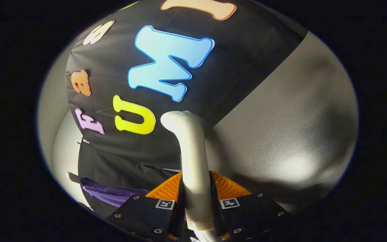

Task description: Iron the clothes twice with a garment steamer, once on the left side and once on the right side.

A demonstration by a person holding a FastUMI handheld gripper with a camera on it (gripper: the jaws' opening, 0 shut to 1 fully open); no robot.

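Black cloth booth wall (247, 60) behind; plain grey panel (297, 127) beside it, lit patch low.

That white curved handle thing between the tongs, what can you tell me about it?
It is the garment steamer, seen along its pale, smooth, plastic-looking handle. The handle rises straight between the two fingers of the tongs, then bends over at its rounded top. A ribbed hose end shows at its base. Both fingers press on its sides. It stands upright before the booth's black cloth wall, with a purple garment to one side.
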